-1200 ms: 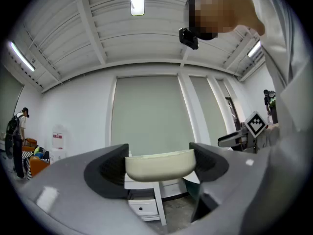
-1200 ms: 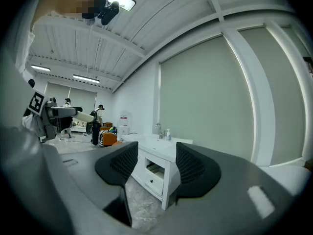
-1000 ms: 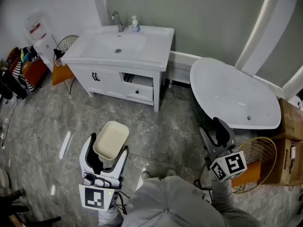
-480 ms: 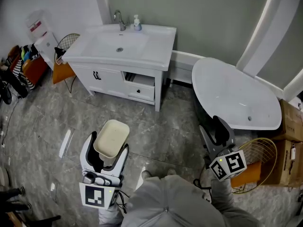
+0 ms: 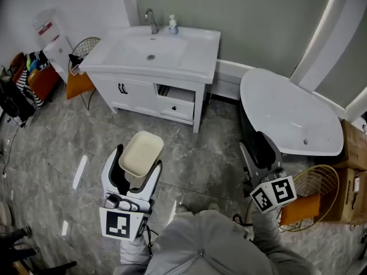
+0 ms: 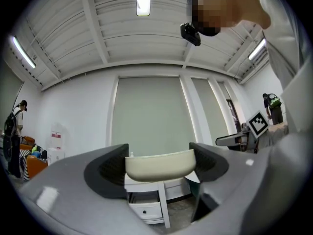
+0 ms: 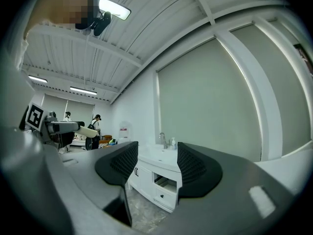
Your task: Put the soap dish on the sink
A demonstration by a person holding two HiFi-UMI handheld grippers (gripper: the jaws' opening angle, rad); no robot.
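Over the floor [image 5: 57, 136], just in front of the person: left hand-held gripper [image 5: 139, 158] clamped on two opposite sides of the soap dish [image 5: 140, 150]. Dish hollow side up, well short of the sink [image 5: 200, 47]. Right hand-held gripper [image 5: 259, 153]: jaws apart, nothing between.

Risks (judged): the smooth, rounded dish may slip from the pads and break on the floor. At the sink's far edge, the soap bottle [image 5: 172, 23] beside the faucet [image 5: 151, 20] could be knocked. Set on the basin slope, the dish would slide.
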